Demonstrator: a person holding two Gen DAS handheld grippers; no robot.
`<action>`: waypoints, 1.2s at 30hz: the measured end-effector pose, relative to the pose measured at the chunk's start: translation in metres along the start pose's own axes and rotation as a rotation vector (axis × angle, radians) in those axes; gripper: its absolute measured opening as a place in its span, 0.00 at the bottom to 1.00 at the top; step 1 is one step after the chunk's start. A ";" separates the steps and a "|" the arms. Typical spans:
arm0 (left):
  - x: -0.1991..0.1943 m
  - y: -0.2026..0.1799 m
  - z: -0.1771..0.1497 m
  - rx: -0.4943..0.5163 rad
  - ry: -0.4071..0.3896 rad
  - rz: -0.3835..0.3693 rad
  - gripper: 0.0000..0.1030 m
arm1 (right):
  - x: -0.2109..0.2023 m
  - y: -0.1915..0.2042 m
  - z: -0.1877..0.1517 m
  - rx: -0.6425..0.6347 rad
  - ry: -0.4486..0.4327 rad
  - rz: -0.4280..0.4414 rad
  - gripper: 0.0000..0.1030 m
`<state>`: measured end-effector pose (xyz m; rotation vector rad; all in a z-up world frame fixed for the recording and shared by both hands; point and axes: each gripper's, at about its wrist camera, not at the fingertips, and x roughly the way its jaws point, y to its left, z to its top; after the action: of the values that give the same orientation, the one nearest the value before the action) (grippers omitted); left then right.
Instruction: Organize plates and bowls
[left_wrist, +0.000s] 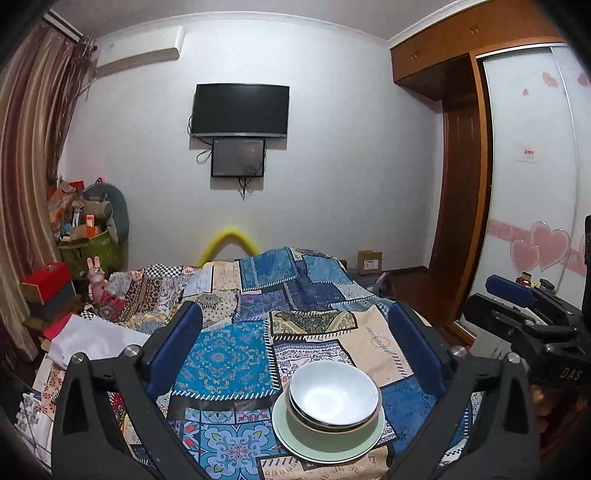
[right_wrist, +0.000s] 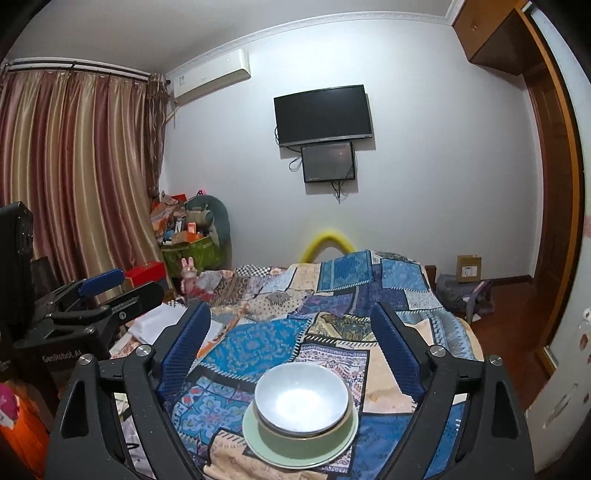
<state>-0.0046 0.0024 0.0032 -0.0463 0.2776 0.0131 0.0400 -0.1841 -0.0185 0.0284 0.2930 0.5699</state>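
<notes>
Both the left gripper and the right gripper are hanging wide apart and empty above the patchwork quilt. On the quilt a white bowl is nesting in a green bowl on a pale green plate. The stacking is looking finished; any next move calls only for checking that the stack is sitting level on the soft bedding.

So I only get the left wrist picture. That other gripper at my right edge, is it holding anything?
Observer: No. The right wrist view shows the right gripper open, with nothing between its fingers. The stacked bowls sit on the quilt.
Visitor: I see only a strip of curtain. Is it drawn?
Observer: Yes, the curtain hangs closed all along its rail.
Visitor: Any writing on my own gripper?
Observer: Yes. From the side, the left gripper has a body that reads GenRobot.AI.
</notes>
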 end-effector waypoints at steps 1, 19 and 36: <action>-0.001 -0.001 0.000 0.004 -0.006 0.005 1.00 | 0.001 0.000 0.000 0.003 -0.004 -0.001 0.92; -0.004 -0.007 -0.007 0.022 -0.015 0.005 1.00 | -0.007 -0.003 -0.009 0.031 -0.026 -0.020 1.00; 0.001 -0.007 -0.009 0.016 -0.007 -0.001 1.00 | -0.008 -0.003 -0.007 0.031 -0.015 -0.016 1.00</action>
<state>-0.0061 -0.0048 -0.0057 -0.0304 0.2703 0.0095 0.0335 -0.1913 -0.0236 0.0598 0.2871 0.5490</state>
